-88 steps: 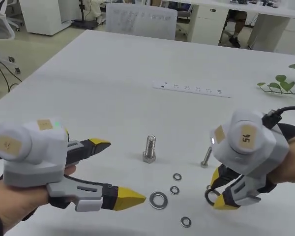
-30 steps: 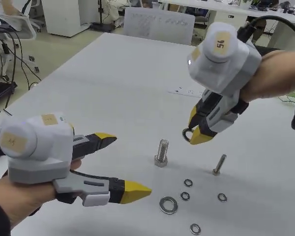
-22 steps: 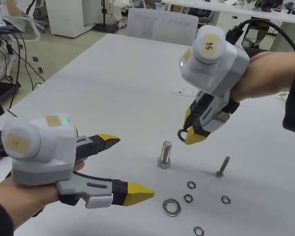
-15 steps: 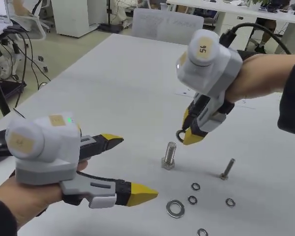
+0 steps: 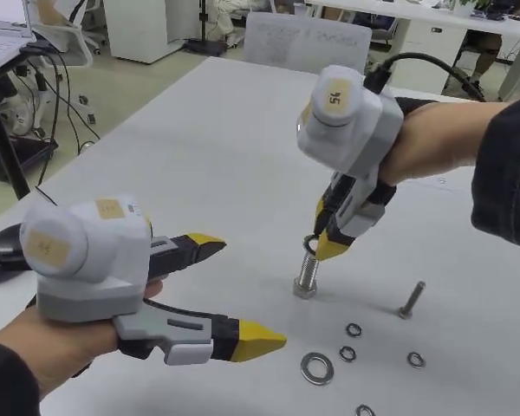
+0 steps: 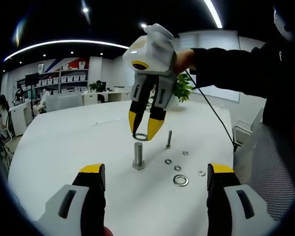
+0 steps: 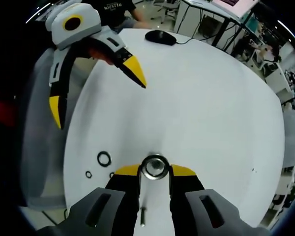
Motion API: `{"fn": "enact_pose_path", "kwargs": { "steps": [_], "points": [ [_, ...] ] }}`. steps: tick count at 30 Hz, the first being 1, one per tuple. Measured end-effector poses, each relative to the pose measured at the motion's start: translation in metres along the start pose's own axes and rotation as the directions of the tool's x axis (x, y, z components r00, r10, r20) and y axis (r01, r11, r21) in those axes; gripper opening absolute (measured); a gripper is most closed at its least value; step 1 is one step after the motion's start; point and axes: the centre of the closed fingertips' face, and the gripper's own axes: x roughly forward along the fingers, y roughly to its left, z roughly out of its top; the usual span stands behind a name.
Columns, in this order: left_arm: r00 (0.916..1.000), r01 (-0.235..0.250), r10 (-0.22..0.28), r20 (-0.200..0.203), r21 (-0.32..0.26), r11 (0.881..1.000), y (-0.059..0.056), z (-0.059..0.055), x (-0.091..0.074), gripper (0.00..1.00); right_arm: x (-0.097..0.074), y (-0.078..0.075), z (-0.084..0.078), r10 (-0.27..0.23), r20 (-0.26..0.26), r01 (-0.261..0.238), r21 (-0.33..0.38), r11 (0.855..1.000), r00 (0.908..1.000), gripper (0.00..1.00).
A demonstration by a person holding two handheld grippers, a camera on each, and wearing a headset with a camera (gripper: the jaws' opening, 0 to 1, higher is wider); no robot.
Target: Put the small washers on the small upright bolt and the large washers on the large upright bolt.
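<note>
We note the right claw point(image 5: 316, 247) pinching a large washer point(image 5: 309, 244) just above the top of the large upright bolt point(image 5: 308, 279), centre of the head view; in the right gripper view the ring sits lined up over the bolt. The left claw point(image 5: 234, 290), lower left, is spread and empty. Flat on the desk point(image 5: 199, 156), lower right: a second large washer point(image 5: 316, 368) and four small washers point(image 5: 354, 329), near the small upright bolt point(image 5: 411, 300). We judge that neither bolt carries a washer yet, so all five remain

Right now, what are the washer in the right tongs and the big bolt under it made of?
Large washer in the right tongs: bare silvery metal, probably steel, dull sheen. Large bolt: same grey metal, threads glinting; plating can't be told.
</note>
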Motion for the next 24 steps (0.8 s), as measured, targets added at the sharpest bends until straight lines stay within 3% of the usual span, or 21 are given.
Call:
{"fn": "enact_pose_path", "kwargs": {
  "steps": [24],
  "points": [
    [1.0000, 0.002, -0.002, -0.008, 0.002, 1.000, 0.001, -0.003, -0.003, 0.84, 0.018, 0.002, -0.002, 0.022, -0.019, -0.022, 0.024, 0.999, 0.9996, 0.22]
  ]
}}
